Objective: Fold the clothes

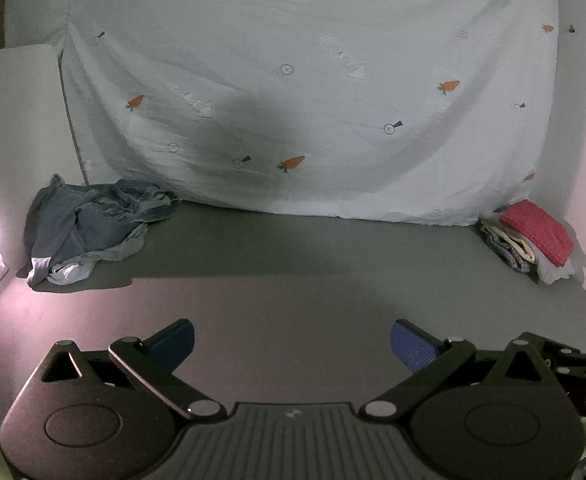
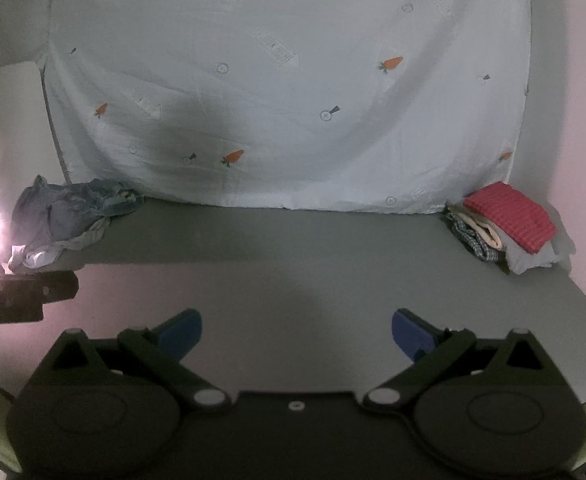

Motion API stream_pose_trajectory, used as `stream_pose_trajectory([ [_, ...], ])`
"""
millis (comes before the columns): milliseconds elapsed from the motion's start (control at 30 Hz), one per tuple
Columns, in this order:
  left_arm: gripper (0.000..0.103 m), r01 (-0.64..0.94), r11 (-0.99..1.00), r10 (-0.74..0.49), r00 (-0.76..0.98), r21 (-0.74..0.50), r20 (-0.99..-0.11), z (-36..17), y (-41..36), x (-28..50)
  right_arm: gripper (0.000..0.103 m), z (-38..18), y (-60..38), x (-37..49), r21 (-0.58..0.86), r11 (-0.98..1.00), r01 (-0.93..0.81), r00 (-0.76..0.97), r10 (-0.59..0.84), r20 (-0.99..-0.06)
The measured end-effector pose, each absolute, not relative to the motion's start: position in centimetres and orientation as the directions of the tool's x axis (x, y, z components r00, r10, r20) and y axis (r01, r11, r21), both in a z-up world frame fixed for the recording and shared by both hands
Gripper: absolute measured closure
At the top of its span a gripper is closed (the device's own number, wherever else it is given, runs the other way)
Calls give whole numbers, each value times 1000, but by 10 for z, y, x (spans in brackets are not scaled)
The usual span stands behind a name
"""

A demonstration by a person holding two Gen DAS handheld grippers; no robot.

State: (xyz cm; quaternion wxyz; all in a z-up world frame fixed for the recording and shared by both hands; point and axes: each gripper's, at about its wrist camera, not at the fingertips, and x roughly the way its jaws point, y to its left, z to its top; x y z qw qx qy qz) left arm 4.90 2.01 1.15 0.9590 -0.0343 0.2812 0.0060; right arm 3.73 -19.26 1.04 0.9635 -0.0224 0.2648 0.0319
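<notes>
While both tools hover over the grey table (image 1: 293,280), there are two clothing piles to count. Far left sits one crumpled heap of denim clothes (image 1: 93,228), with something white poking out underneath. Left tool (image 1: 293,344) is spread wide open, gripping nothing; same deal for the right tool (image 2: 297,336). Behind hangs one pale sheet (image 1: 313,80) with carrot prints. Far right is one folded stack (image 1: 529,240), a red knit piece (image 2: 509,216) on top.
</notes>
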Motion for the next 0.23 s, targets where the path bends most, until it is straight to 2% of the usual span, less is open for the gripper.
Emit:
stream_pose_trajectory([
  [233, 0, -18, 999, -11, 843, -48, -537, 12, 15, 46, 0, 11, -195, 37, -20, 997, -77, 860, 56, -507],
])
